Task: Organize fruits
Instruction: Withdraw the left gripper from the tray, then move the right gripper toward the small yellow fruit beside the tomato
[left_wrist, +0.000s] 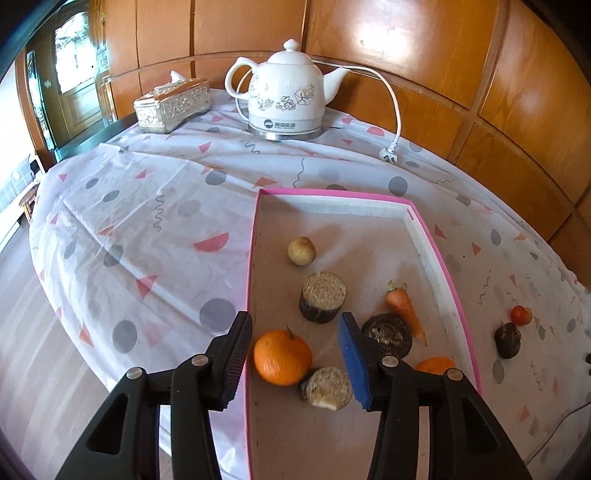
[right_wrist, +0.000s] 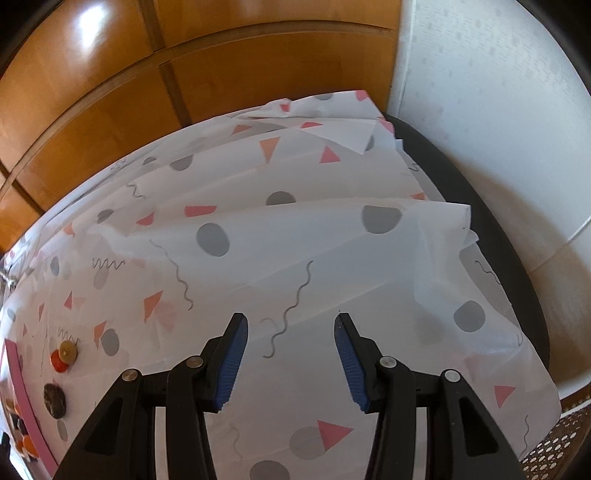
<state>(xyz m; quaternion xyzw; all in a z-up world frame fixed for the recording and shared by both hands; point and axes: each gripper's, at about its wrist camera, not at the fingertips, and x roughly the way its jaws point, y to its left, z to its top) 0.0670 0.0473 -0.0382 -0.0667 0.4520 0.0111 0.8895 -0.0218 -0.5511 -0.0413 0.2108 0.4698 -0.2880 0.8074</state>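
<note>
Fruit gathered in the pink-rimmed tray, evidently the sorting place. Nearest, the left gripper hangs over the tray's near left corner, jaws parted and empty; an orange lies between them, untouched. Beyond: cut cylinder pieces, a carrot. Right of the tray, a dark fruit awaits collection. Right gripper likewise unclenched, empty, above bare tablecloth.

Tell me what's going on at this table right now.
A person with two handheld grippers is sorting fruit into a pink-edged tray. The left gripper hangs over the tray, jaws open around an orange without pressing it. The right gripper hovers open and empty over the tablecloth. A dark fruit and a small red one lie outside the tray.
</note>
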